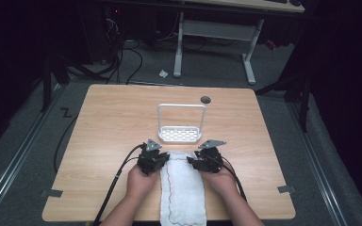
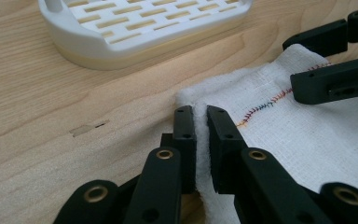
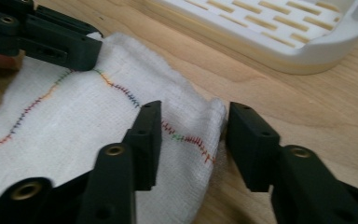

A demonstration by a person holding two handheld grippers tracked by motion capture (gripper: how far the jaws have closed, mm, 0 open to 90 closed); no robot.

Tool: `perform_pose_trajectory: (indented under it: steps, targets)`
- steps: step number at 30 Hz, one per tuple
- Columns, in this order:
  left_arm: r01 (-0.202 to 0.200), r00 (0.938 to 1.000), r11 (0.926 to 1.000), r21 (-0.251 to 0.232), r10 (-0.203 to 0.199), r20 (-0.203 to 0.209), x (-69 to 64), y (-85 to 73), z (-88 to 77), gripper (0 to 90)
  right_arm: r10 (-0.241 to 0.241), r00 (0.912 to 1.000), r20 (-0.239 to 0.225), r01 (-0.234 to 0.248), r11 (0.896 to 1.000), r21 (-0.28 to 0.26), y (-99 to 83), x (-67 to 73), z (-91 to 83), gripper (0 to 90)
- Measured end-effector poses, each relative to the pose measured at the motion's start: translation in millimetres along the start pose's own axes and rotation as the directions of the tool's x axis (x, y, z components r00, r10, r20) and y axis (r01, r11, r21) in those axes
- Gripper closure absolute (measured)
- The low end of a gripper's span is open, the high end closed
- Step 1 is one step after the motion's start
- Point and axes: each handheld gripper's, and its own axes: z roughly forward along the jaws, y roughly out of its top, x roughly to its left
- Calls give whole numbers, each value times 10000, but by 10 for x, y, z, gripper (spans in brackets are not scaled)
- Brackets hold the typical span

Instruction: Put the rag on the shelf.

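Observation:
A white cloth [image 1: 182,188] with multicoloured stitching lies lengthwise on the wooden table, reaching the near edge. My left gripper [image 1: 161,159] is at the cloth's far left corner. In the left gripper view it [image 2: 201,114] is shut on a pinched fold of the cloth [image 2: 307,135]. My right gripper [image 1: 195,160] is at the far right corner. In the right gripper view it [image 3: 193,121] is open, its jaws either side of the cloth's corner [image 3: 98,126].
A white slotted rack [image 1: 180,133] with a tall wire handle stands just beyond the cloth, also close ahead as the rack [image 2: 140,23] and the rack [image 3: 279,32]. A round dark hole [image 1: 205,100] sits near the table's far edge. Cables trail off the near edge.

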Motion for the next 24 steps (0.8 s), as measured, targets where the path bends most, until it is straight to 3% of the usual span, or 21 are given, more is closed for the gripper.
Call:
perform_pose_trajectory:
  steps: [1,2,6,9,10,11,15,20,24]
  targets:
    - [12,10000,10000,0,-12,6,1,-1,-2,827,136,9998,-162,-136,9999,-3,-4,3,0,618]
    - [47,10000,10000,5,-47,36,4,-2,-4,830,270,9985,-466,-271,9996,-16,-8,-3,3,705]
    - [216,9995,9998,37,-217,212,34,-2,-9,836,185,9983,-545,-191,9998,-104,-13,9,-4,850]
    - [351,9986,9994,-14,-350,389,58,0,-34,837,58,9987,-502,-73,9995,-299,-6,20,-44,855]
    - [640,9967,9979,-131,-633,515,68,3,-54,837,23,9989,-464,-44,9990,-436,-3,34,-73,857]
    - [666,9966,9975,-232,-653,501,61,10,-75,837,-108,9989,-448,80,9980,-623,3,48,-109,857]
    - [148,9997,9955,-940,-126,231,-68,52,-206,838,-380,9989,-284,339,9905,-1333,12,132,-260,859]
    - [350,9986,9888,-1449,-288,445,-104,83,-277,838,-436,9988,-239,389,9845,-1709,28,140,-350,860]
    - [334,9989,9825,-1834,-268,386,-115,126,-355,838,-704,9975,-3,686,9728,-2214,60,203,-448,860]
